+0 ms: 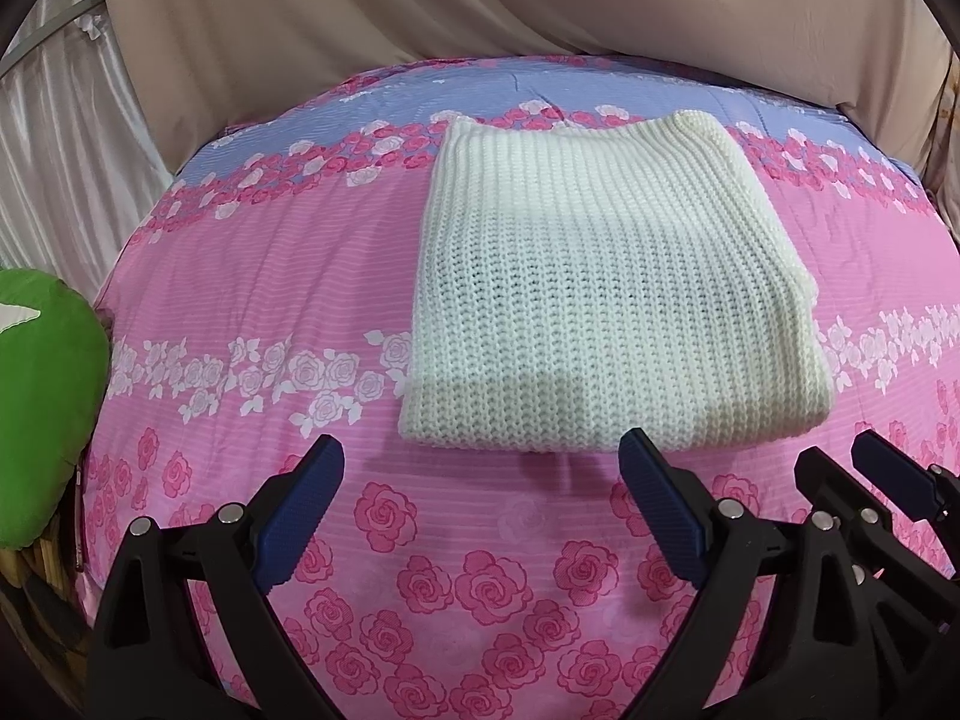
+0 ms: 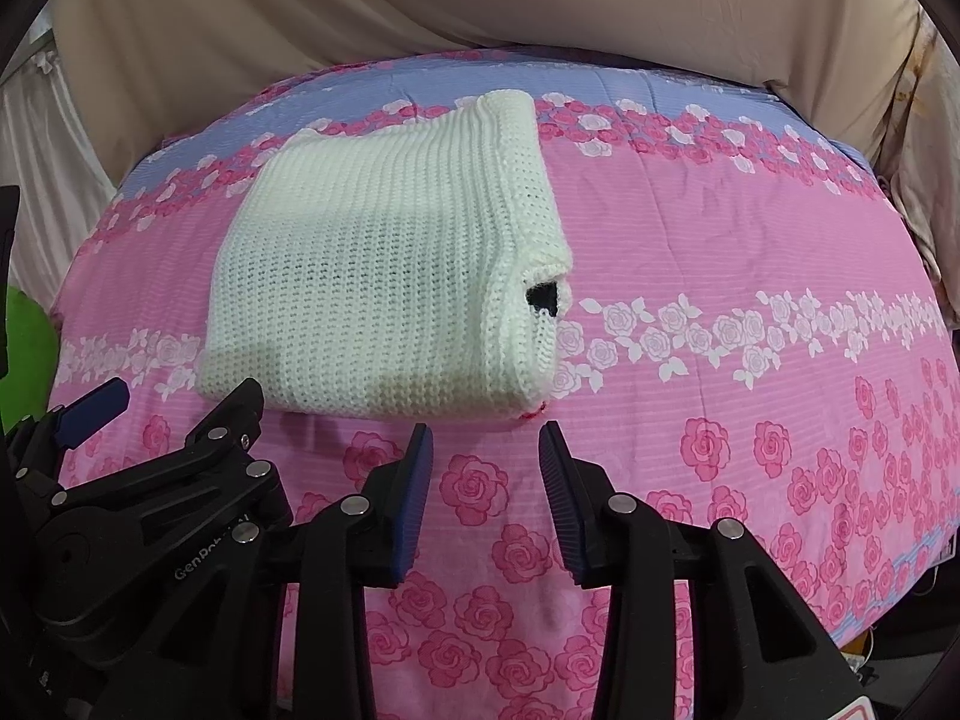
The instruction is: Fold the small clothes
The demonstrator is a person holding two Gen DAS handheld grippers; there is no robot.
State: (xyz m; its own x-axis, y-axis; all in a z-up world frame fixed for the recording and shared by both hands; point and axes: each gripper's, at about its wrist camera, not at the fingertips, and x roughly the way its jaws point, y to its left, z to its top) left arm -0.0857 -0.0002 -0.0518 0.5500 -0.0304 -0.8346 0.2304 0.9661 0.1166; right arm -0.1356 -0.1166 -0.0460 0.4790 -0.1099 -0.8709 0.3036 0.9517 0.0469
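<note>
Far left, near edge: green plush cushion (image 1: 42,396) with a white patch, sitting against the bed side, partly cut off by the frame. Behind it, pale shiny curtain (image 1: 66,192) at far left; beige draped sheet (image 1: 480,6) runs across the whole far side.

Bed is covered by a pink and lilac rose-print bedspread (image 1: 270,276): lilac band at the far edge, white-rose stripe across the middle, large pink roses near.

Left tongs (image 1: 480,495), black frame with blue ribbed pads, are spread wide, nothing between them, hovering over the near part of the bedspread. Their right pad tip sits just at the near edge of the garment; contact can't be told.

Folded cream-white chunky-knit sweater (image 1: 606,294) lies flat on the bedspread, centre to far, in a neat rectangle, ribbed band at the far end. From the right wrist view it lies left of centre (image 2: 384,276); its right side shows stacked folded layers with a small dark opening (image 2: 546,298) and a bit of red thread (image 2: 531,413) at the near right corner.

Right tongs (image 2: 486,501), same black and blue build, are parted with a narrower gap, holding nothing, just near of the sweater's near right corner, not touching it. They sit just beside the left tongs, to their right.

No containers in view.
</note>
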